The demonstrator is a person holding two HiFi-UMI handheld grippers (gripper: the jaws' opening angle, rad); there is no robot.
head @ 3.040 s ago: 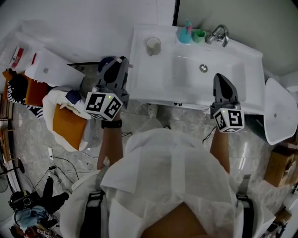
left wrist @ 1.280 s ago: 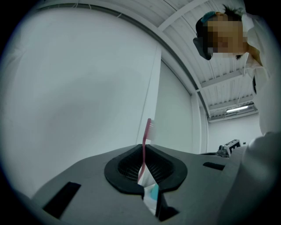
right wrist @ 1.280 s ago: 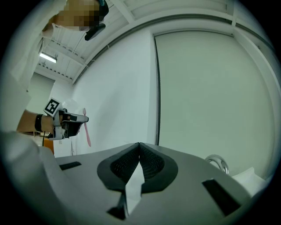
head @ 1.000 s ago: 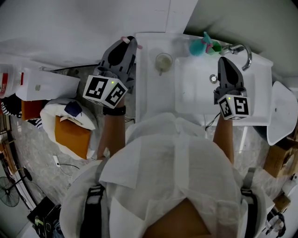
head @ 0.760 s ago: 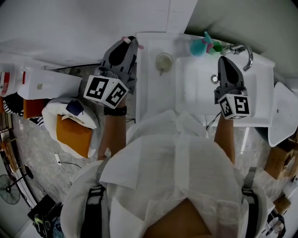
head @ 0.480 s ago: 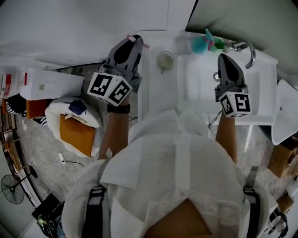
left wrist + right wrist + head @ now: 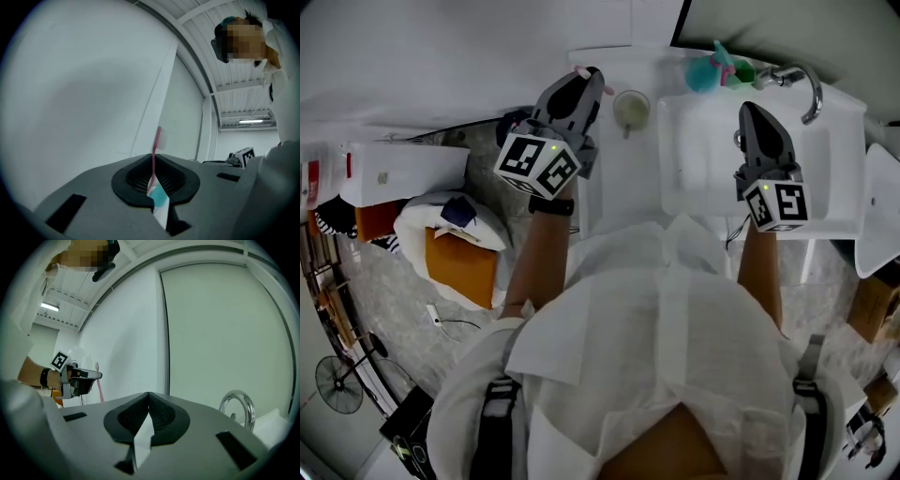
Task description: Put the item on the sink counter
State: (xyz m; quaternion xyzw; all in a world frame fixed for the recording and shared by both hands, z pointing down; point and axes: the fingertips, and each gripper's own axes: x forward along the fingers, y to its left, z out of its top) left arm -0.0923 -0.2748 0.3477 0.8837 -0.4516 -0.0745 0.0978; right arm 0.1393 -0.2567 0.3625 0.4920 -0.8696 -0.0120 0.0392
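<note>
My left gripper (image 7: 584, 79) is shut on a pink toothbrush (image 7: 154, 154), whose brush head sticks up past the jaws towards the wall. In the head view its pink tip (image 7: 580, 71) shows at the jaw ends, over the left end of the white sink counter (image 7: 607, 141), beside a pale cup (image 7: 630, 107). The right gripper view shows the toothbrush (image 7: 99, 384) upright in that gripper. My right gripper (image 7: 753, 112) is shut on nothing and hangs over the basin (image 7: 712, 159); its jaws (image 7: 148, 394) point at the wall.
A chrome tap (image 7: 804, 82) and teal cups (image 7: 711, 73) stand at the back of the sink. Left of the sink, on the floor, lie a white bag with an orange item (image 7: 459, 258) and a white box (image 7: 389, 171).
My left gripper has moved right and forward with the toothbrush, from beside the sink to over the counter's left end near the cup. The right gripper has stayed over the basin.
</note>
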